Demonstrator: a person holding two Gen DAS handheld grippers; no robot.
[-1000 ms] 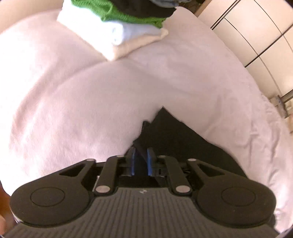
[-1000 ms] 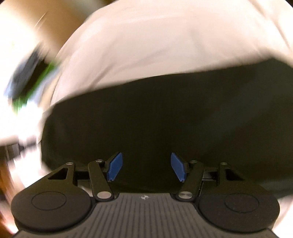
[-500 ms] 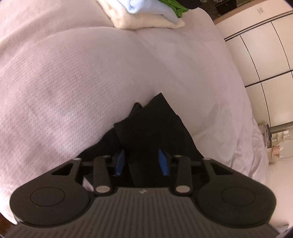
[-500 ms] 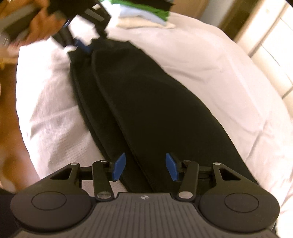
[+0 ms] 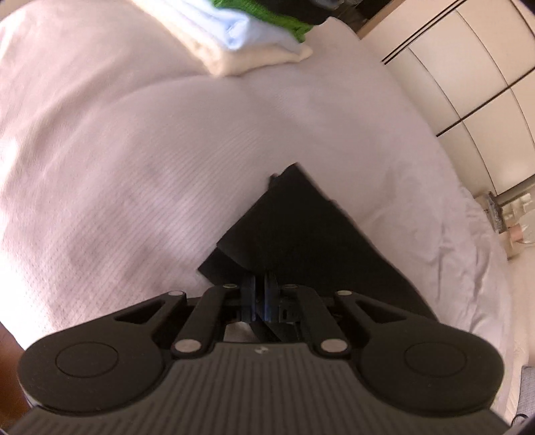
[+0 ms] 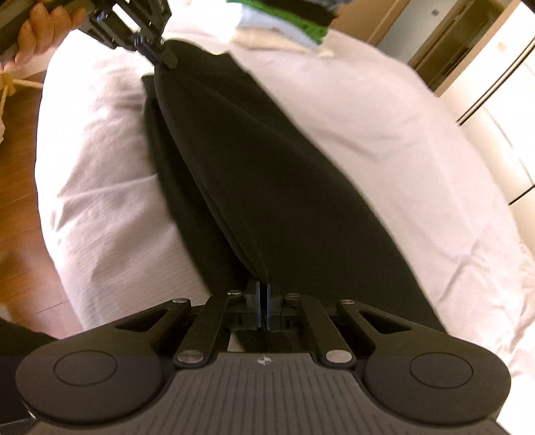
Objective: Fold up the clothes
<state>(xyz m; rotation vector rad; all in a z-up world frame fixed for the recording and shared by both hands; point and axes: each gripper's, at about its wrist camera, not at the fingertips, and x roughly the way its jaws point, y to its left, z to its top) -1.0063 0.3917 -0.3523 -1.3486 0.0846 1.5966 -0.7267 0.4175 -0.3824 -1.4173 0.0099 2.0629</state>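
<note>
Garment: a long black garment (image 6: pixel 284 187) lies stretched along the bed, folded lengthwise so that one layer sits on top of another; the lower layer shows as a narrow strip along its left edge. What kind of clothing it is, I cannot tell.
Garment, far end: seen from the left wrist, the end (image 5: pixel 294 227) makes a pointed corner on the cover, and its edges rise toward the gripper.
Right gripper: the right gripper (image 6: pixel 263 309) is clenched on the near end of the black garment — the blue pads are nearly together, with the edge of the cloth pinched between them.
Left gripper: the left gripper (image 5: pixel 258 296) is also clenched on the cloth, at the opposite end; in the right wrist view it (image 6: pixel 157 50) shows at top left, pinching the far corner, with a hand (image 6: pixel 40 26) around its handle.
Bed: a bed with a white textured cover (image 5: pixel 117 167) carries the garment; the cover is a little wrinkled at the near side.
Pile: a pile of folded clothes (image 5: pixel 254 43) — cream, light blue, green and black layers — rests further up the bed, well apart from the garment's corner.
Surroundings: pale wardrobe doors (image 5: pixel 474 73) stand to the right of the bed, and a wooden floor (image 6: pixel 16 160) shows on the left.
</note>
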